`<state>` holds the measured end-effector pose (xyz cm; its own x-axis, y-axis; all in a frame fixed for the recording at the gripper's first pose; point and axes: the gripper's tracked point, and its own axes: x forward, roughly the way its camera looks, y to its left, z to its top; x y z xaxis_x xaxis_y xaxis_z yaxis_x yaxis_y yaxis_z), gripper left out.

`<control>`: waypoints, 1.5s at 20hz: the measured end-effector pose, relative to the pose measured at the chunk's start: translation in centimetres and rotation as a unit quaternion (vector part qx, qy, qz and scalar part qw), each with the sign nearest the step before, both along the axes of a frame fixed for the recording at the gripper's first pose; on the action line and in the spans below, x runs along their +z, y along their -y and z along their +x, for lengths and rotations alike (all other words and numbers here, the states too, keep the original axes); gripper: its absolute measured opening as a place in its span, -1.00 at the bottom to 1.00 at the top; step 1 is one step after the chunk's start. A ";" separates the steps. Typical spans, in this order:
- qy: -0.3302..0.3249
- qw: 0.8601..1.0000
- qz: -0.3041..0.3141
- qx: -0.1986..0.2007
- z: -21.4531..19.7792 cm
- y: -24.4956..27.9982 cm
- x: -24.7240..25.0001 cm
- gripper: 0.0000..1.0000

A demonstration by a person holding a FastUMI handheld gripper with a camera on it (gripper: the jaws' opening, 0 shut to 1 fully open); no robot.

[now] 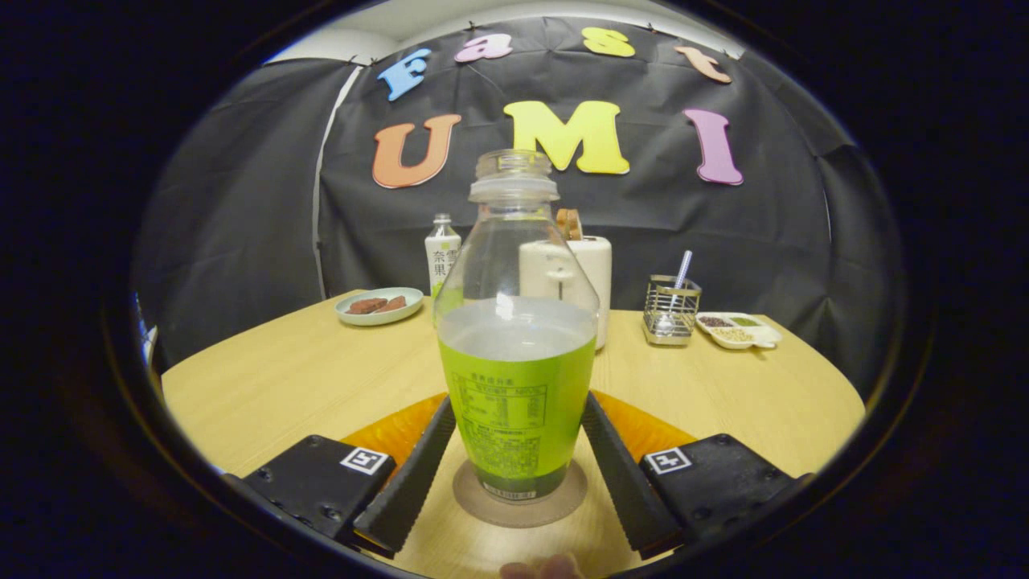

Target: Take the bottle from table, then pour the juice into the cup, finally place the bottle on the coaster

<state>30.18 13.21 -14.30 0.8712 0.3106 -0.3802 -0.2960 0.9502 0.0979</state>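
Bottle point(516, 338) stands upright on a round coaster point(482, 503) on the wooden table point(281, 386), between the fingers of my gripper point(518, 462). Fingers flank its lower body w/ a sliver of gap on each side, so I read them as spread, not pinching. Looks like the task's last step: bottle set down where it belongs, i.e. on the coaster. Cap is off; green-labelled body holds pale liquid to approx. mid-height. An orange mat point(643, 426) lies under the fingers.

Beyond: a plate point(379, 306) w/ brown pieces, a small capped bottle point(441, 257), a cream toaster point(591, 277) w/ bread, a wire holder point(671, 310) w/ a spoon, and a divided dish point(739, 330) of grains.
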 end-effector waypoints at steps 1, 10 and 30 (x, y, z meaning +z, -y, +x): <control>0.002 1.000 0.007 -0.001 -0.2 0.0 0.4 1.00; 0.044 0.998 0.028 -0.043 -5.3 2.7 5.3 1.00; 0.144 0.980 0.009 -0.139 -30.4 9.5 13.5 0.99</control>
<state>-0.25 3.67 -0.81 0.9934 0.0509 -0.1026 -0.0443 0.9968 0.0663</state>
